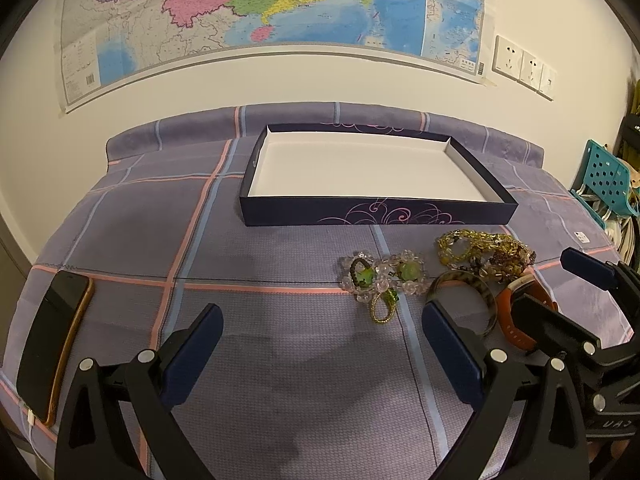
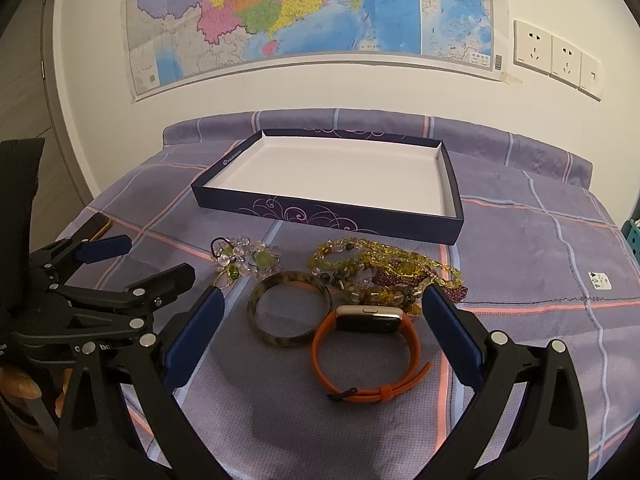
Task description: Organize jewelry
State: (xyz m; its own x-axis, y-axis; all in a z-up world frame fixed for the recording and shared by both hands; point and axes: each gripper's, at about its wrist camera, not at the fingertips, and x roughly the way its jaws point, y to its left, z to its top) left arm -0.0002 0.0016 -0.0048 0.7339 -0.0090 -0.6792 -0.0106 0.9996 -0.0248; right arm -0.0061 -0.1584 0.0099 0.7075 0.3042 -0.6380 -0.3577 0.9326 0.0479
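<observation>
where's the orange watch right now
The orange watch lies on the purple bedspread, low centre in the right wrist view, just right of the mottled bangle and in front of the yellow beads.

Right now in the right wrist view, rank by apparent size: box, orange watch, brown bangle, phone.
1. box, by far the largest.
2. orange watch.
3. brown bangle, slightly smaller than the watch, though the watch lies nearer the camera, so that gap is unsure.
4. phone, only a sliver shows past the left fingers.

wall map (image 1: 272, 4) | wall sockets (image 2: 556, 58) | phone (image 1: 52, 344) on plaid bedsheet (image 1: 280, 360) | teal crate (image 1: 604, 176)
</observation>
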